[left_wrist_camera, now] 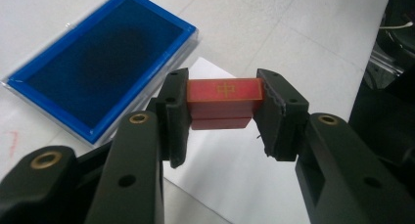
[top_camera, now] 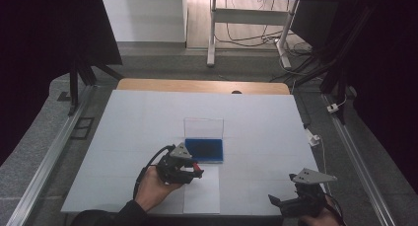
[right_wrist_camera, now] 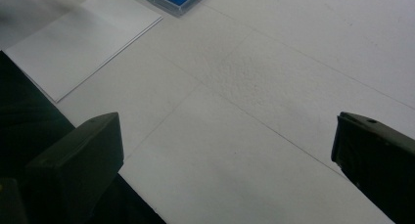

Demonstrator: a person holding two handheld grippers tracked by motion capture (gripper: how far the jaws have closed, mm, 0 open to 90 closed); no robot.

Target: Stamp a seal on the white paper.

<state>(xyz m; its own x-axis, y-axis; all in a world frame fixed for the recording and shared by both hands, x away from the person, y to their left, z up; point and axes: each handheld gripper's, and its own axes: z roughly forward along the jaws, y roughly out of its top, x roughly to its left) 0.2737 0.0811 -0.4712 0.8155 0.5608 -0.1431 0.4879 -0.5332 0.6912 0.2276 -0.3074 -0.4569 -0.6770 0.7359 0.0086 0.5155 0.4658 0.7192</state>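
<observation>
A small red block (left_wrist_camera: 223, 102) with a gold mark on its top face is clamped between the pads of my left gripper (left_wrist_camera: 222, 109). In the high view that left gripper (top_camera: 197, 170) hovers over the top edge of a white sheet of paper (top_camera: 204, 194), just below an open blue ink pad (top_camera: 204, 149) whose clear lid stands up behind it. The blue pad (left_wrist_camera: 98, 62) lies to the upper left in the left gripper view. My right gripper (right_wrist_camera: 227, 150) stands open over bare table, nothing between its jaws; in the high view the right gripper (top_camera: 291, 204) sits at the front right.
The white table surface (top_camera: 138, 132) ends at a wooden strip (top_camera: 202, 86) at the back. Metal rails (top_camera: 49, 157) run along both sides. A white plug and cable (top_camera: 313, 138) lie off the right edge.
</observation>
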